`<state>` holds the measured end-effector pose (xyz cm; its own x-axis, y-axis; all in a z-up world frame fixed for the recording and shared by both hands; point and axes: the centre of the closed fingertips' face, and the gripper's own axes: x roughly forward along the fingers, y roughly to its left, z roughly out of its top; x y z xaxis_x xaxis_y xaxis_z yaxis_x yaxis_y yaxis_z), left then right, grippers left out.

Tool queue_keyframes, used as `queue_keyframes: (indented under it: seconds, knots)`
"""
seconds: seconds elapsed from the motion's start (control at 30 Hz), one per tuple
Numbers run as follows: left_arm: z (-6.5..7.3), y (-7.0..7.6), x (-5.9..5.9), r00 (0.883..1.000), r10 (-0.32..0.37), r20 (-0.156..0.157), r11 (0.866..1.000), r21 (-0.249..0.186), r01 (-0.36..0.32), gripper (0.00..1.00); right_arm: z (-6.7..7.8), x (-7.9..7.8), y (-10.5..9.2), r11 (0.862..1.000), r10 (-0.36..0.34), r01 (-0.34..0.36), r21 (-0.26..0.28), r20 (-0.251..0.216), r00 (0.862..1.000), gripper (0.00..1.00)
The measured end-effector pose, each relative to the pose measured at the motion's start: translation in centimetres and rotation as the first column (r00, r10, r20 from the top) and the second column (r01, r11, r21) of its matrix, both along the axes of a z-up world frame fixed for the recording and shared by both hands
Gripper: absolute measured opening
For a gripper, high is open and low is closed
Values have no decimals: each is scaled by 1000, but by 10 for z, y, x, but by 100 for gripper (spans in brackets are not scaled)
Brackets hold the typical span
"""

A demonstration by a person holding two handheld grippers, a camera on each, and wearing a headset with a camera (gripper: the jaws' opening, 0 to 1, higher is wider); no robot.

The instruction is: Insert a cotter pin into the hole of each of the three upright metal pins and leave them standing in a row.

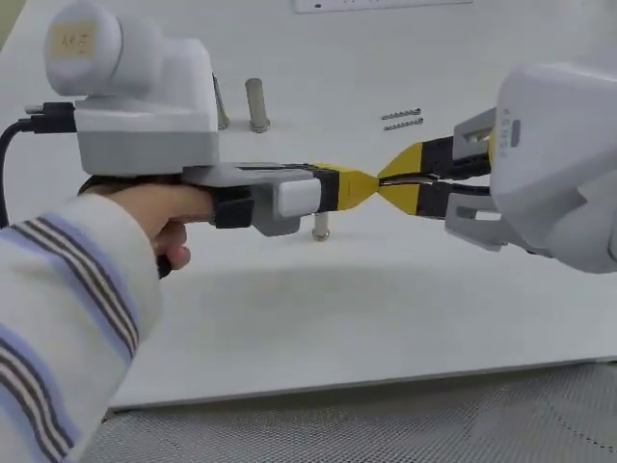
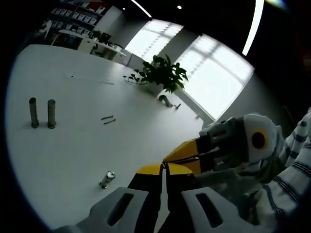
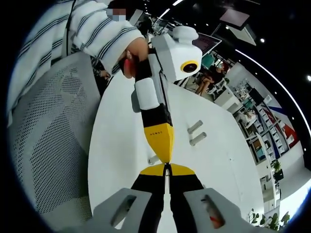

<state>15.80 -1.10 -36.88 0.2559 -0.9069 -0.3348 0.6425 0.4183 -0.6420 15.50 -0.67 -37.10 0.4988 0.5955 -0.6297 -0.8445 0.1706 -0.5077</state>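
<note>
Two upright metal pins (image 1: 256, 104) (image 2: 51, 113) stand side by side at the back of the white table (image 1: 318, 318). A third pin (image 1: 321, 229) (image 2: 107, 179) (image 3: 153, 158) stands nearer, partly hidden under my left gripper (image 1: 369, 186) (image 2: 164, 166). Two cotter pins (image 1: 402, 120) (image 2: 108, 119) lie on the table to the right of the back pair. My right gripper (image 1: 388, 183) (image 3: 166, 167) faces the left gripper, their yellow tips meeting point to point above the table. Both are shut. I cannot tell whether something thin is pinched at the tips.
The table's front edge (image 1: 386, 381) borders a grey mesh surface (image 1: 405, 424). A striped sleeve (image 1: 58, 318) fills the lower left. A potted plant (image 2: 160, 73) and a small object (image 2: 166, 101) sit at the far end of the table.
</note>
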Motion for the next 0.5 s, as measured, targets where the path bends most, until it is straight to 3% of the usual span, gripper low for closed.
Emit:
queue_keyframes:
  seconds: [0.13, 0.23, 0.37, 0.47, 0.5]
  knots:
    - [0, 1, -1, 1000, 6, 0, 1000, 5, -6, 0, -1, -1, 1, 1000, -3, 3, 5, -12, 1000, 0]
    - [-3, 4, -3, 1000, 0, 30, 999, 43, -2, 0, -1, -3, 4, 1000, 13, -13, 13, -9, 1000, 0]
    - [-7, 9, -7, 999, -10, 46, 997, 74, 7, 0, -2, -2, 4, 1000, 0, 0, 27, -17, 1000, 16]
    - [-8, 13, -9, 997, -19, 81, 995, 100, 10, 0, -5, -2, 1, 999, -14, 17, 42, -54, 998, 16]
    - [-6, 15, -8, 992, -28, 122, 993, 113, 14, 0, -7, -4, 1, 998, -20, 26, 63, -94, 995, 16]
